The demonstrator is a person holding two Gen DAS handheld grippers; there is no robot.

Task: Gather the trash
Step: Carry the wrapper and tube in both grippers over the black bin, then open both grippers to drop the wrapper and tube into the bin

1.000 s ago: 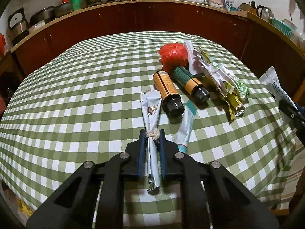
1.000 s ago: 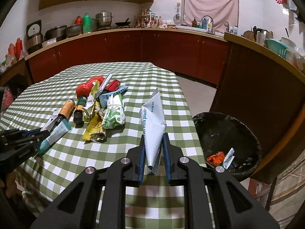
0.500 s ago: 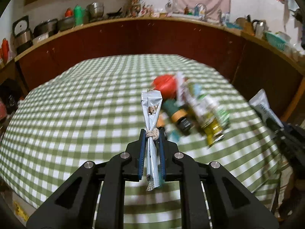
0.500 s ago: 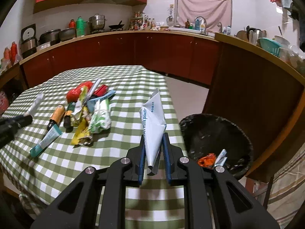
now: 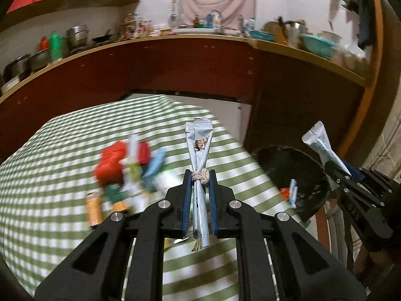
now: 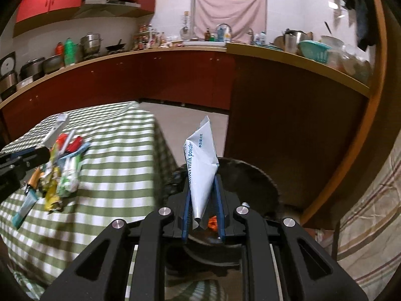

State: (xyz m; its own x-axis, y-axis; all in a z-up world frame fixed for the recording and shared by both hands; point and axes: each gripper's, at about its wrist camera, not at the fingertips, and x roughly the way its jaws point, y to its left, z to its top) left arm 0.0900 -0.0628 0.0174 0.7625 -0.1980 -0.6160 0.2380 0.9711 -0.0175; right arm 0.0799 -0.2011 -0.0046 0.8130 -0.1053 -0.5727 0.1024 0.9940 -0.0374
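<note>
milk powder pouch in right claw, seemingly above bin

Left wrist view: trash pile on the worktop is motion-blurred; single items not separable, labels unreadable. Right tool cut off by the frame's right edge. Right wrist view: trash bin mostly hidden behind the right tool and its milk powder pouch; contents show only as an orange scrap. Pouch's small print too small to read.
</note>
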